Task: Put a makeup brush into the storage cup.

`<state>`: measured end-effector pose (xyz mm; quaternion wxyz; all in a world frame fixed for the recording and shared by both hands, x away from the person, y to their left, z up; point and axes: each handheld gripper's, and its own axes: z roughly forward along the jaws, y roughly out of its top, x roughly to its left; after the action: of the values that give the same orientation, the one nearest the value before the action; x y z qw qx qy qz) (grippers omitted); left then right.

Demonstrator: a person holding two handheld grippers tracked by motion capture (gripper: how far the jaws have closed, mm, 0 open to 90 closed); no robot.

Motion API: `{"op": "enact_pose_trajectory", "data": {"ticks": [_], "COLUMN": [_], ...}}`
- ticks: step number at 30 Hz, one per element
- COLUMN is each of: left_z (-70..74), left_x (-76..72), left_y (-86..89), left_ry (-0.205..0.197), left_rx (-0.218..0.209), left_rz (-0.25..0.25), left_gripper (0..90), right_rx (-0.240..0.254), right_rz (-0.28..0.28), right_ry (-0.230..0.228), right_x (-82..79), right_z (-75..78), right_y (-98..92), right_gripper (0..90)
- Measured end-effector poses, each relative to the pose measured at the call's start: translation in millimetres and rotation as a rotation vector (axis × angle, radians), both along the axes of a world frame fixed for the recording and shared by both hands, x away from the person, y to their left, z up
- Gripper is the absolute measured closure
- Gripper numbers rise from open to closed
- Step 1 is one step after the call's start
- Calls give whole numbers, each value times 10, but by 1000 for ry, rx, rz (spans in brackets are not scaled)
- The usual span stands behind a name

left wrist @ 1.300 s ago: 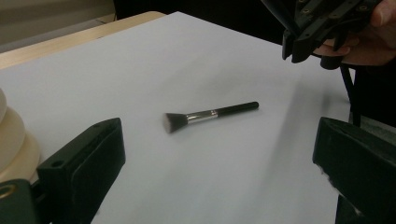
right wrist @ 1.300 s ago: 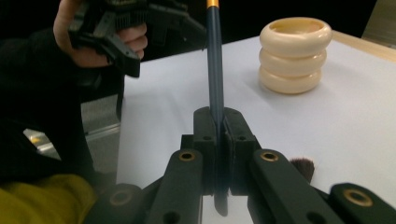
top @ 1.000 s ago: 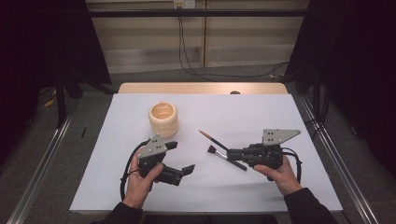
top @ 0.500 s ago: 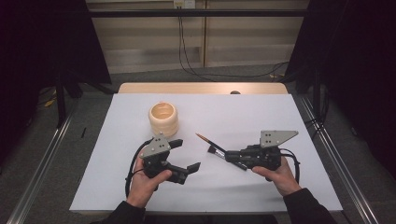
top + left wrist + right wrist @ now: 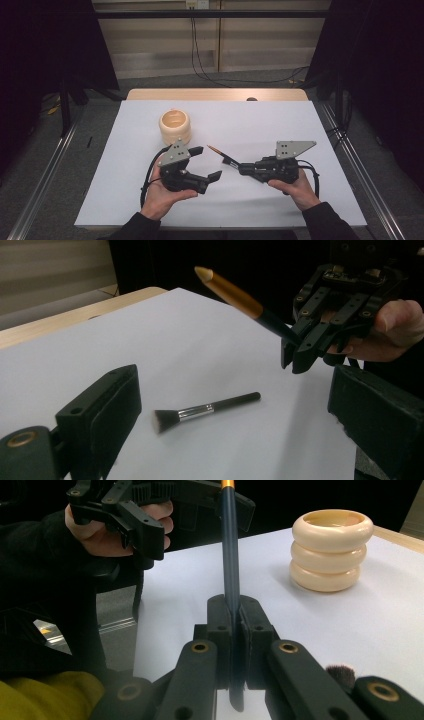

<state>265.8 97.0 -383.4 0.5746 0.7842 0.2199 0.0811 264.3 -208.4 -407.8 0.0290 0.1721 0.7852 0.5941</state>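
Note:
My right gripper (image 5: 246, 170) is shut on the dark handle of a brush whose gold end (image 5: 215, 149) points left and up. In the right gripper view the handle (image 5: 230, 555) rises straight from the shut jaws. A second brush (image 5: 205, 410), with black bristles and a silver ferrule, lies flat on the white sheet under the held one. My left gripper (image 5: 205, 163) is open just left of both brushes, its fingers (image 5: 100, 415) wide apart with the lying brush ahead of them. A cream ringed holder (image 5: 174, 127) stands upright behind the left gripper.
The white sheet (image 5: 300, 125) covers the table, with a wooden edge (image 5: 215, 94) at the back. Metal rails run along both sides, and cables lie on the floor beyond. Bare sheet lies to the right and far side of the grippers.
My left gripper has edged a little to the right, closer to the brushes. The right gripper and its brush have kept still.

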Motion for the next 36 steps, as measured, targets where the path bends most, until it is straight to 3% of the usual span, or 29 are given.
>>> {"op": "enact_pose_trajectory", "data": {"ticks": [6, 15, 18, 21, 36], "left_z": [27, 48, 63, 88, 94], "left_x": [-25, -4, 18, 23, 52], "left_y": [-59, -125, -130, -142, -86], "left_ry": [-24, 6, 28, 28, 89], "left_rx": [-6, -37, -72, -68, -142], "left_rz": [-15, -4, -4, 5, -40], "left_gripper": [153, 268, 328, 362, 637], "right_rx": [-4, -4, -3, -2, -11], "right_rz": [-9, -1, -1, -3, 9], "right_ry": [-6, -5, -8, -8, -3], "right_x": [-5, -6, -8, -7, -12], "right_z": [2, -11, -12, -16, -48], "right_y": [3, 27, 32, 34, 59], "right_gripper": [850, 850, 850, 850, 850]}}
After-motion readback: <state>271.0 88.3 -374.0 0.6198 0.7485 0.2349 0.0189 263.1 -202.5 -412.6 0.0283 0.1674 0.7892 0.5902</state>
